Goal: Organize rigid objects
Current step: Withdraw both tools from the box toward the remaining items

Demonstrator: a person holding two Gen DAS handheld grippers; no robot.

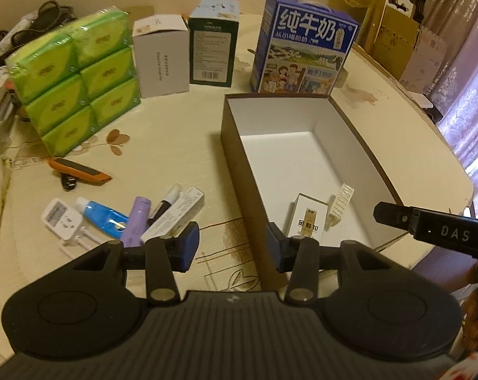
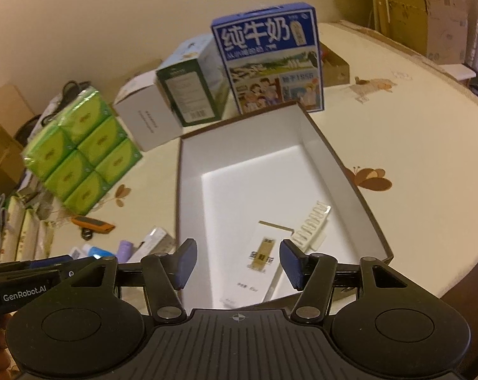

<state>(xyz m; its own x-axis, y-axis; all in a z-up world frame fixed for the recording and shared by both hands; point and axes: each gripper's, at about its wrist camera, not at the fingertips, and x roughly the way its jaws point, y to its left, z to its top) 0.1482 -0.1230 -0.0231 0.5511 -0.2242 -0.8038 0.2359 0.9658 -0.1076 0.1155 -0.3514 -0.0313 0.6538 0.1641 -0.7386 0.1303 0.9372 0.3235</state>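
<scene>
Nearest the lenses, both claws are being carried empty: the left gripper (image 1: 232,245) is parted with nothing between its blue pads, and the right gripper (image 2: 238,264) is likewise spread, hanging over the near end of the open brown cardboard box with the white lining (image 1: 356,133).

Just beyond the right claw, two things are already lying on the box floor – a small white carton with a gold label (image 2: 260,264) and, touching its far corner, a white ribbed plastic piece (image 2: 311,224). So a drop-off step is judged finished, and a fresh pick is being set up.

To the left of the box, the loose pile is waiting on the cream tablecloth (image 1: 175,145): a white plug adapter (image 1: 61,218), a blue tube (image 1: 104,217), a lilac tube (image 1: 137,220), a slim white printed carton (image 1: 175,213) – with an orange-and-black cutter (image 1: 80,169) farther off.

The next move is being judged as a reach by the left claw down to that crowded pile, where one item must be singled out cleanly.

At the back, a green tissue multipack (image 1: 77,79) and a blue milk carton (image 1: 305,44) are standing.
</scene>
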